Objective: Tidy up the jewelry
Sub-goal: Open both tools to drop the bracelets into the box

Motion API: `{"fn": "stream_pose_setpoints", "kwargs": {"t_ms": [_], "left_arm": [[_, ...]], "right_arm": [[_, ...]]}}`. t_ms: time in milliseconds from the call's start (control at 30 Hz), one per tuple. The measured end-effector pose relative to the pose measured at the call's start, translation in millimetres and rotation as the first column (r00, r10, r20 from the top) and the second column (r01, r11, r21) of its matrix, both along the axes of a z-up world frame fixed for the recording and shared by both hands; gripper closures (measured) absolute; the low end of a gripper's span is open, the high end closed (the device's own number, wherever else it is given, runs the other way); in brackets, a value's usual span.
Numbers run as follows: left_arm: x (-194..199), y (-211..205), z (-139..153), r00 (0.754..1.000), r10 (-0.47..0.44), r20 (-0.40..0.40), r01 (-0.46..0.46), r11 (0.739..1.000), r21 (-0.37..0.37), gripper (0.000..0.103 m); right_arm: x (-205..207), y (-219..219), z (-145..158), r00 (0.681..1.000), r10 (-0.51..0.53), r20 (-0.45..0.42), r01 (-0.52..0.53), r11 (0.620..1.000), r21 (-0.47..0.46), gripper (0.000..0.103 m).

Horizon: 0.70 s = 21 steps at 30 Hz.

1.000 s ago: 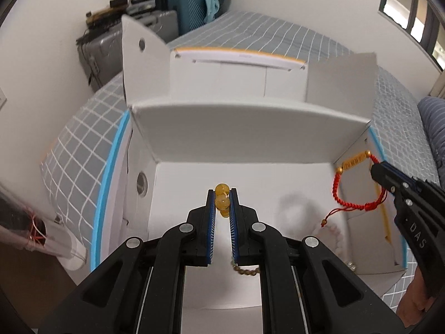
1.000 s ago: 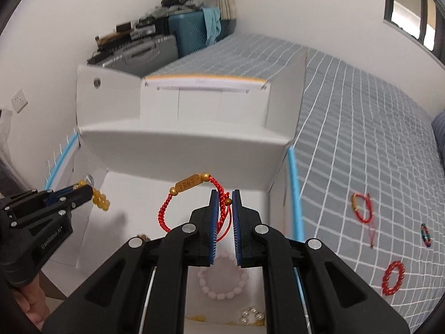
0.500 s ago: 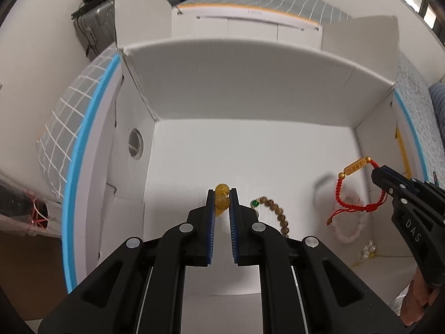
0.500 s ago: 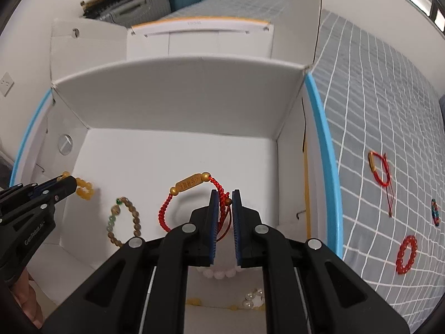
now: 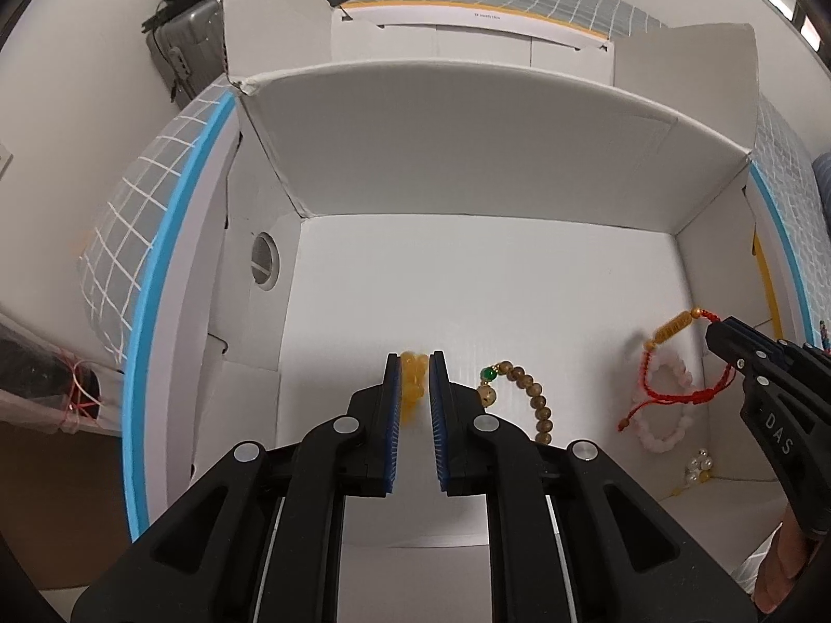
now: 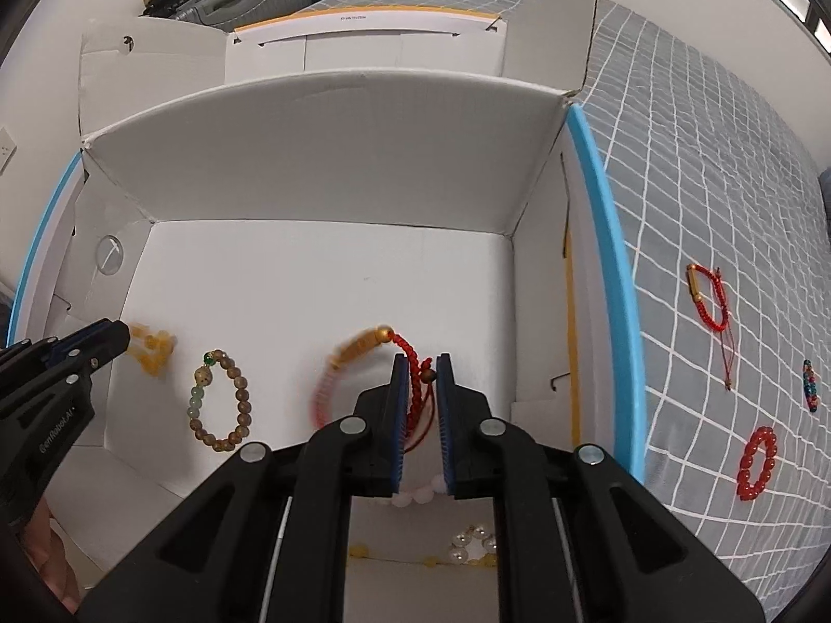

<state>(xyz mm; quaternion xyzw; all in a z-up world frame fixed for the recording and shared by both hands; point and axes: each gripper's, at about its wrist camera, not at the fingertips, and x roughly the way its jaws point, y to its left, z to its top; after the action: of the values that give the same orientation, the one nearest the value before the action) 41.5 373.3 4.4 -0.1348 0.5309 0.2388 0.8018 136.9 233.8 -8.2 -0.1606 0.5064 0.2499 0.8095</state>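
Observation:
Both grippers are inside an open white cardboard box (image 5: 467, 166). My left gripper (image 5: 414, 371) has its jaws slightly parted, and a blurred yellow bead bracelet (image 5: 413, 387) sits between them; it also shows in the right wrist view (image 6: 150, 348). My right gripper (image 6: 419, 368) has its jaws slightly parted around the red cord bracelet with a gold tube (image 6: 415, 379), which is blurred; it shows in the left wrist view (image 5: 670, 363). A brown bead bracelet with a green bead (image 6: 220, 400) lies on the box floor.
A pink-white bead bracelet (image 5: 670, 415) and pearl beads (image 6: 475, 545) lie in the box near the right gripper. On the grey checked bedspread (image 6: 727, 156) right of the box lie a red cord bracelet (image 6: 709, 298), a red bead bracelet (image 6: 755, 462) and a multicolour one (image 6: 808, 384).
Both grippers have gone down deeper into the box. Their jaws have parted a little, and the yellow and red bracelets now look blurred, as if slipping.

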Motion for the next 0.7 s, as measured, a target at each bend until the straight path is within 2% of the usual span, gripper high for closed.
{"fn": "stream_pose_setpoints", "kwargs": {"t_ms": [67, 100, 167, 233, 333, 367, 433, 500, 567, 633, 700], "left_arm": [[-2.6, -0.5, 2.9, 1.000, 0.002, 0.008, -0.002, 1.000, -0.004, 0.087], [-3.5, -0.9, 4.6, 1.000, 0.002, 0.013, -0.002, 1.000, -0.003, 0.080], [-4.7, -2.4, 9.1, 1.000, 0.004, 0.025, -0.004, 1.000, 0.001, 0.070], [-5.9, -5.5, 16.6, 0.999, -0.001, 0.044, 0.000, 1.000, 0.012, 0.060], [-6.9, -10.8, 28.8, 0.997, -0.003, 0.073, 0.001, 1.000, 0.020, 0.057], [-5.8, -12.7, 31.7, 0.997, -0.005, 0.077, 0.003, 1.000, 0.024, 0.057], [-4.4, -18.0, 40.4, 0.995, -0.014, 0.097, 0.011, 0.999, 0.032, 0.044], [-2.6, -23.1, 48.9, 0.992, -0.019, 0.123, 0.014, 0.999, 0.041, 0.037], [-1.2, -28.2, 56.2, 0.990, -0.027, 0.141, 0.021, 0.999, 0.045, 0.034], [1.3, -34.6, 63.9, 0.986, -0.040, 0.161, 0.032, 0.998, 0.052, 0.027], [5.4, -42.2, 70.5, 0.983, -0.055, 0.178, 0.043, 0.997, 0.069, 0.024]], "right_arm": [[-1.1, -1.1, 3.4, 1.000, 0.009, 0.000, -0.009, 1.000, 0.011, 0.091], [-2.5, -2.5, 6.5, 1.000, 0.010, 0.007, -0.010, 1.000, 0.015, 0.091], [-6.1, -4.8, 13.8, 0.999, 0.021, 0.028, -0.022, 0.999, 0.030, 0.082], [-8.7, -7.5, 22.3, 0.998, 0.028, 0.048, -0.030, 0.998, 0.054, 0.053], [-13.2, -13.1, 39.0, 0.994, 0.042, 0.097, -0.049, 0.996, 0.074, 0.038], [-13.8, -15.3, 44.2, 0.993, 0.045, 0.113, -0.054, 0.995, 0.079, 0.035], [-14.6, -23.2, 56.8, 0.988, 0.035, 0.149, -0.050, 0.994, 0.097, 0.026], [-14.5, -32.7, 69.4, 0.984, 0.022, 0.179, -0.044, 0.992, 0.119, 0.021], [-14.0, -43.2, 81.3, 0.977, 0.005, 0.214, -0.036, 0.990, 0.140, 0.016], [-12.3, -51.2, 88.3, 0.971, -0.010, 0.240, -0.027, 0.988, 0.149, 0.011], [-11.1, -61.2, 94.6, 0.966, -0.023, 0.259, -0.019, 0.987, 0.158, 0.009]]}}
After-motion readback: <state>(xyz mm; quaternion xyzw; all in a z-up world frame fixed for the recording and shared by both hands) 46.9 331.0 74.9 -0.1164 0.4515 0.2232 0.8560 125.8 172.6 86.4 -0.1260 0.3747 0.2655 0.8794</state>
